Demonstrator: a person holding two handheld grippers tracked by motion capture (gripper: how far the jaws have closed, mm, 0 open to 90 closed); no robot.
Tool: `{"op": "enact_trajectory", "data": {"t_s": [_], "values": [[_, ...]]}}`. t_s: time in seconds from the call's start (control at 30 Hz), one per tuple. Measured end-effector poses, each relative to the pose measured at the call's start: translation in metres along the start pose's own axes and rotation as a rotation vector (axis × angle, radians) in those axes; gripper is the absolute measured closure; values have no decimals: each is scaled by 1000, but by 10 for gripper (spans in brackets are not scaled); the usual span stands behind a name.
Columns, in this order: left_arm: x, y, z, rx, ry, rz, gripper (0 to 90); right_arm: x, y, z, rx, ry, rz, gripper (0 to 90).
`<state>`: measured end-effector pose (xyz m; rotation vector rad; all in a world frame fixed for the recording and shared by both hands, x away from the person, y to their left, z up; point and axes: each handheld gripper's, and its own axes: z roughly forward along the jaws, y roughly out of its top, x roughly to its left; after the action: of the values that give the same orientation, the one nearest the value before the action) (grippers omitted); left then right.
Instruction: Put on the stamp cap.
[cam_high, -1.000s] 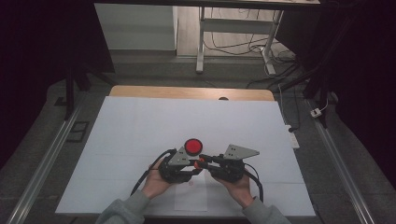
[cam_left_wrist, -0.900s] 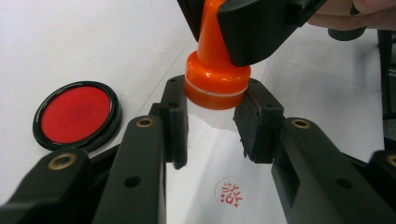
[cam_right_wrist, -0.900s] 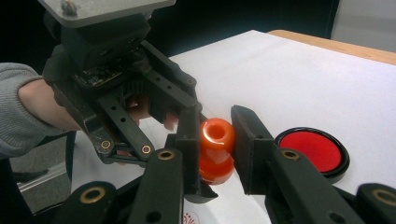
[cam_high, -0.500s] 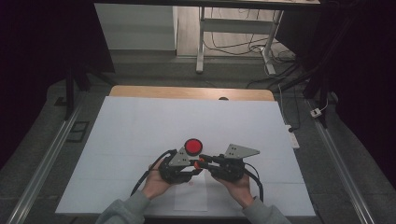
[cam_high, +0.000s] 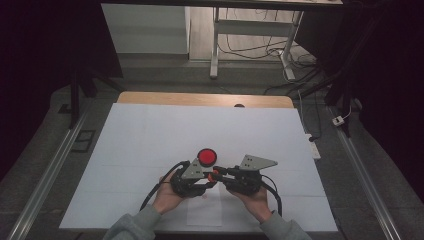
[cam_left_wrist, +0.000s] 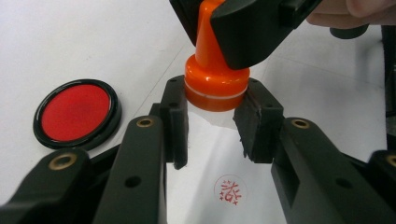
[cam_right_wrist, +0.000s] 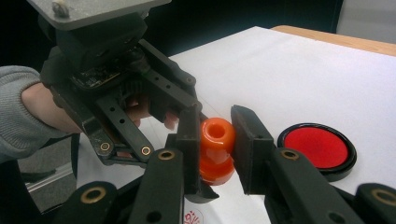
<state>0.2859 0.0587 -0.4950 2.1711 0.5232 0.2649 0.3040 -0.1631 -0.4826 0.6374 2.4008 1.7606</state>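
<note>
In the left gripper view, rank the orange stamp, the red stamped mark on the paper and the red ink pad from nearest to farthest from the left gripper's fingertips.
1. Orange stamp: between the left gripper fingertips, gripped from above by the right gripper.
2. Red stamped mark: on the paper below, between the jaws.
3. Red ink pad: off to that view's left, on the table.

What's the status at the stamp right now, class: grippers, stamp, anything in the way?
Right gripper shut on orange stamp, held above paper. Left gripper open around its base. Red ink pad beside, clear. Red imprint below.
</note>
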Motion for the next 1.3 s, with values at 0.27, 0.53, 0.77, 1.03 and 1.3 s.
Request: {"op": "enact_trajectory", "data": {"t_s": [0.27, 0.53, 0.77, 1.03, 1.3], "values": [[-2, -2, -1, -21, 8, 9, 652, 1, -1, -1, -12, 3, -1, 731], [-3, -2, -1, -28, 12, 10, 652, 3, -3, -1, -20, -3, -15, 732], [-2, -4, -1, -26, 6, -3, 651, 5, -7, 0, -42, -13, -14, 733], [-1, -5, 0, -39, 6, -11, 648, 4, -5, 1, -32, -12, -20, 729], [1, -6, 1, -32, 12, -8, 634, 5, -5, 2, -28, -31, -42, 727]]}}
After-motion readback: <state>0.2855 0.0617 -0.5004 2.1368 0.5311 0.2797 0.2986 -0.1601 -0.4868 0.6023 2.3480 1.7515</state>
